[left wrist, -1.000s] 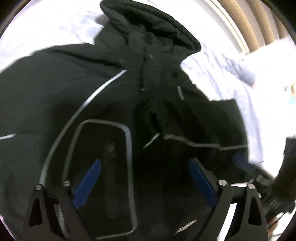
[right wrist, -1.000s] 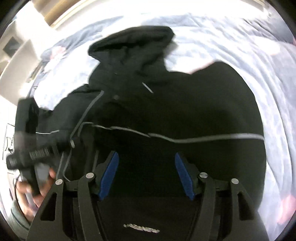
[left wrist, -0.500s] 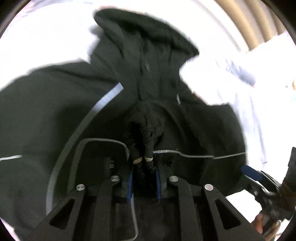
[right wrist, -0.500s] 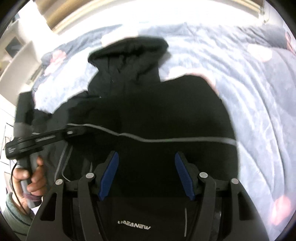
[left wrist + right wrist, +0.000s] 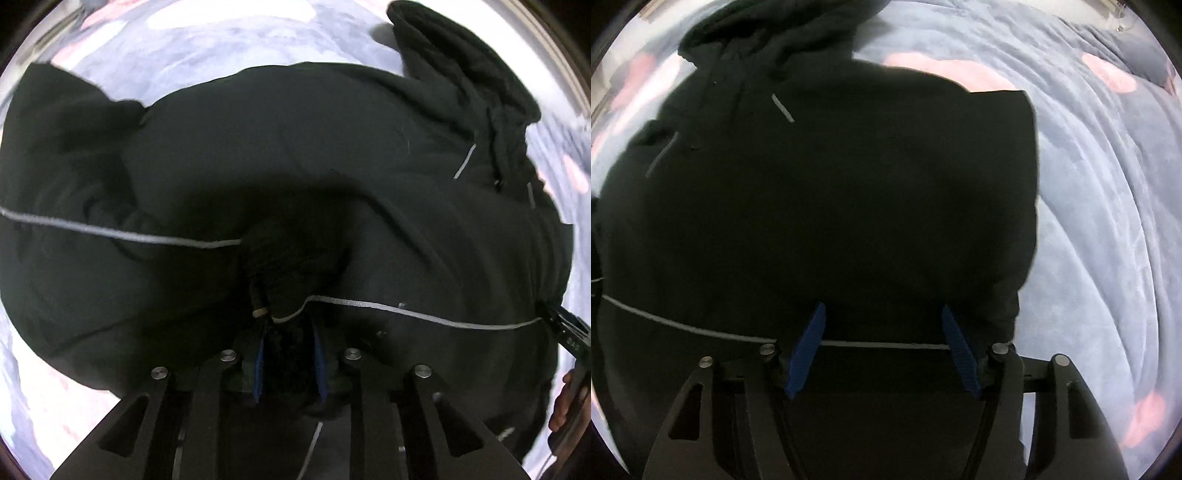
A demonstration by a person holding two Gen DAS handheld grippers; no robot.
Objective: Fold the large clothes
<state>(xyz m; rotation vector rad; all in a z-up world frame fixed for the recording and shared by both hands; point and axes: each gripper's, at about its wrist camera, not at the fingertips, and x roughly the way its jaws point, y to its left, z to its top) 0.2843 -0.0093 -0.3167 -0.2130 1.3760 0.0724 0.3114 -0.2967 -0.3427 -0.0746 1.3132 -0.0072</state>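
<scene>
Currently, left tool (image 5: 288,363) is pinching a bunched fold of the black hooded jacket (image 5: 295,155), spread across the grey-blue quilted bed (image 5: 1108,221). Right tool (image 5: 882,350), lower centre, stands spread over the jacket.

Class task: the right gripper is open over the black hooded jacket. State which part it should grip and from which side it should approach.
Grip the jacket's free right-hand edge, coming in from the bedspread side. That edge lies exposed and flat against the bedding, while the right gripper now spans only smooth mid-panel fabric.
</scene>
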